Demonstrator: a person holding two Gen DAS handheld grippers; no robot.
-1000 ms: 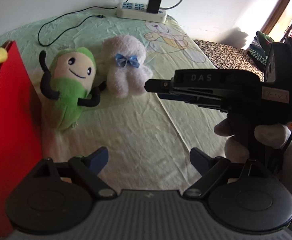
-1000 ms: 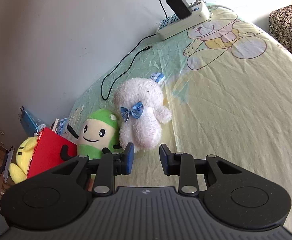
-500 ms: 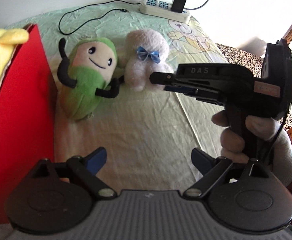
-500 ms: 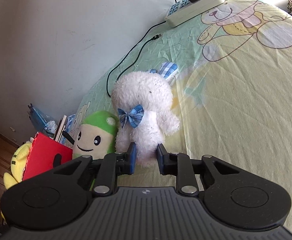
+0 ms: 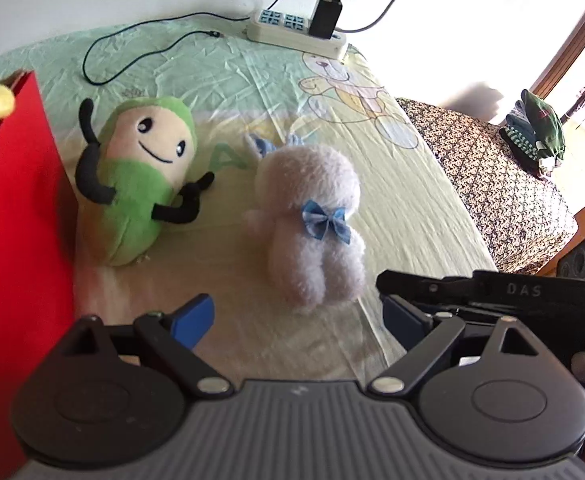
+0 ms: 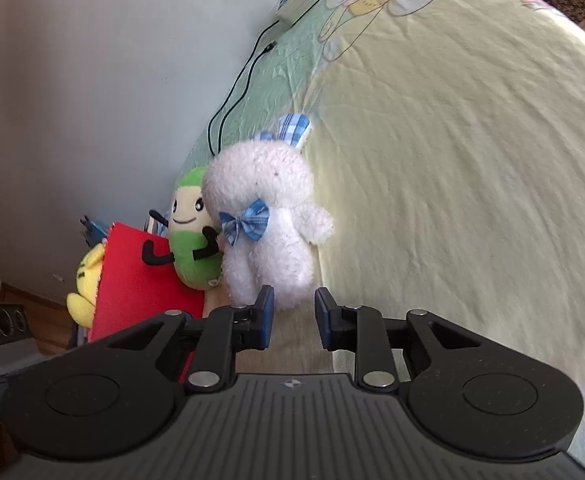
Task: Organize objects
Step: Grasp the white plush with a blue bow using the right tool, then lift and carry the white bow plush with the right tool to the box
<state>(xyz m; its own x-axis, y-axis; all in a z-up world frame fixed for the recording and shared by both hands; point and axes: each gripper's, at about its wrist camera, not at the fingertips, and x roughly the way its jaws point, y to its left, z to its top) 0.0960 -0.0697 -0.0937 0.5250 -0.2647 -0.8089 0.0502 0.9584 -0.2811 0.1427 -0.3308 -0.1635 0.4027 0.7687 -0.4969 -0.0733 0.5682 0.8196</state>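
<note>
While the white plush bunny [image 5: 312, 224] lay on its back on the bed sheet [image 5: 404, 216], the right hand-held gripper [image 6: 290, 318] sat low, just in front of its feet. Its blue pads had just been opening, and now they stood a little apart with nothing pressed between them; the bunny's feet were close but not squeezed. The bunny wore a blue checked bow [image 6: 246, 226] at its neck, and its blue checked ears [image 6: 292, 130] pointed away toward the wall.

The left hand-held gripper [image 5: 294, 318] hung over the bed with its pads spread wide and empty. The bunny lay just past them, a bit to the right.

Beside the bunny lay a green plush toy [image 5: 140, 176] with a smiling face and thin black arms. It was next to a red box [image 5: 12, 240]. A yellow plush toy [image 6: 86, 284] peeked out behind the box.

Far back by the wall, a white power strip [image 5: 296, 34] rested on the sheet with a black charger [image 5: 324, 16] plugged in, and a thin black cable [image 5: 132, 52] curled across the green part of the sheet.
</note>
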